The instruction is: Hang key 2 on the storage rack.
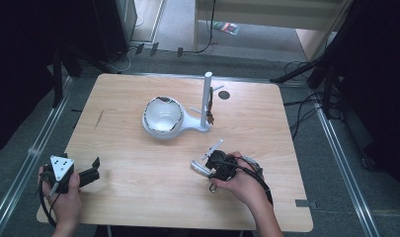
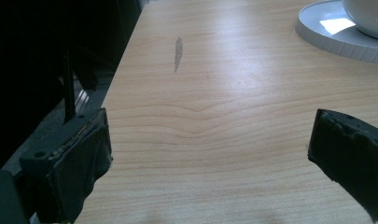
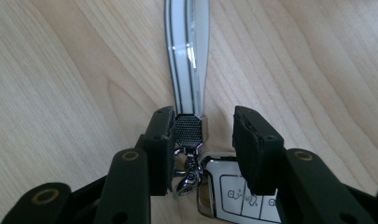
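Right gripper (image 3: 203, 140), held in the person's right hand (image 1: 244, 183) near the table's front right part, points down at a car key fob (image 3: 233, 196) with a chrome clasp and a white strap (image 3: 189, 51) lying flat on the wood; its jaws are partly drawn in and straddle the mesh-textured clasp block where strap meets ring, the left pad touching or just beside that block and the right pad standing clear of it, so nothing is pinched. The fob's buttons carry small icons, too small and cut off to read, and no brand or lettering can be made out on strap or fob. In the high view the strap (image 1: 213, 148) runs away from the right gripper (image 1: 213, 165) toward the table's middle, with bare wood all round it. Left gripper (image 1: 91, 173) rests low at the front left corner, close to the table (image 1: 138, 197) edge, its jaws spread wide over bare wood with nothing between them (image 2: 210, 154). Farther back, near the centre, stands a white stand (image 1: 205, 98) with an upright post and a round base holding a white bowl (image 1: 162, 114); a wide stretch of open wood lies between it and both grippers. A small dark disc (image 1: 223, 95) sits just beyond the post, toward the far edge.
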Tool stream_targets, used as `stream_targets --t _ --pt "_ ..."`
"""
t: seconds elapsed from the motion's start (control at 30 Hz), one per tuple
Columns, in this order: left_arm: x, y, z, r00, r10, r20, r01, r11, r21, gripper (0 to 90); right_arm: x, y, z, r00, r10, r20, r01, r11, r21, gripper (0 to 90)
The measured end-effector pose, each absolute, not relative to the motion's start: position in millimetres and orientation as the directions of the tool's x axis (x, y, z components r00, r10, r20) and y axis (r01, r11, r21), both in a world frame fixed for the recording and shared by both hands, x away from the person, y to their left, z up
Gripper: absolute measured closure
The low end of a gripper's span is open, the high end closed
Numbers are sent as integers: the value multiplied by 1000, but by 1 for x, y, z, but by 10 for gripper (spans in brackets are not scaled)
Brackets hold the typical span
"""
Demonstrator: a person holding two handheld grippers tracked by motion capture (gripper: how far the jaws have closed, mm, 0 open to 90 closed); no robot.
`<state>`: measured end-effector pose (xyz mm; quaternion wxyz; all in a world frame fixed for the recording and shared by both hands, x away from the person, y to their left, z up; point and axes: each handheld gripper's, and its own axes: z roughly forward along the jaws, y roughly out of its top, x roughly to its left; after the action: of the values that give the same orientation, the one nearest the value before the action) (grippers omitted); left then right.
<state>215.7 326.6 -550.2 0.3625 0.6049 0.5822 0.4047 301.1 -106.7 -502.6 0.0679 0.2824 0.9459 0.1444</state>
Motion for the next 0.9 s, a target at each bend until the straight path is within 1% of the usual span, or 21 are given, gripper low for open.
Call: stream_targets --t 0.3,0.6,0.8,0.9 --pt "216 327 -550 -5 998 66 410 -58 910 0 301 -105 -506 -843 536 -47 503 816 283 603" --pt "216 326 -550 -5 998 67 409 -59 911 0 301 -105 -509 -841 539 -35 513 817 265 616" --pt "216 326 -550 -4 998 69 411 -61 910 0 302 -109 -509 -835 551 -14 531 812 243 687" --pt "216 326 -550 -4 998 68 411 -61 910 0 301 -110 -508 -835 550 -4 538 817 206 693"
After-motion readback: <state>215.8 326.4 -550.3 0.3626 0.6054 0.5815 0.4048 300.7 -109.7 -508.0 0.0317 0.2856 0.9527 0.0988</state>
